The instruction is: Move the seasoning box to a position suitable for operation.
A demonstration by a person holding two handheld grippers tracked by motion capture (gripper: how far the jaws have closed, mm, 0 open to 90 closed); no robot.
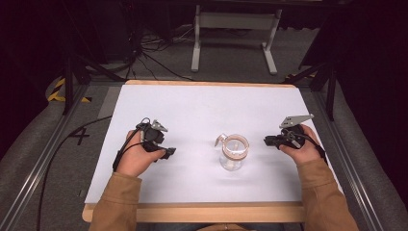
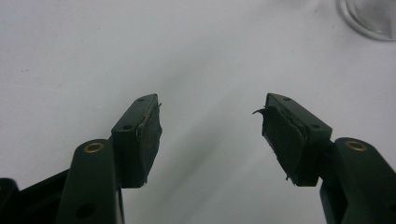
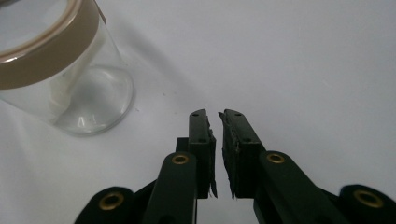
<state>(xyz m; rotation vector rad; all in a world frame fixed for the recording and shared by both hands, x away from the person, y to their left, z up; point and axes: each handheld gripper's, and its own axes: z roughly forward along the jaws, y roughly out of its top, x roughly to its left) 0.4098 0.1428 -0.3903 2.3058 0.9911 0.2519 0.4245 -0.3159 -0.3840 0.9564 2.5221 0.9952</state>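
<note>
While the glass jar stands upright on the white table between both grippers, touching neither, the left gripper rests to its left with jaws spread, and the right gripper, to its right, is nearly closed on nothing.

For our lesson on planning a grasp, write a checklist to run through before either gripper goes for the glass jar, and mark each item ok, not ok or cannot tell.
1. Jar upright on the table: ok.
2. Table around the jar free of other things: ok.
3. Left gripper jaws wide apart, nothing between them: ok.
4. Right gripper jaws open enough for the jar: not ok, they are nearly together.
5. Both grippers apart from the jar, one on each side: ok.
6. Jar lid latched or loose: cannot tell; a metal clasp juts from the rim.
</note>
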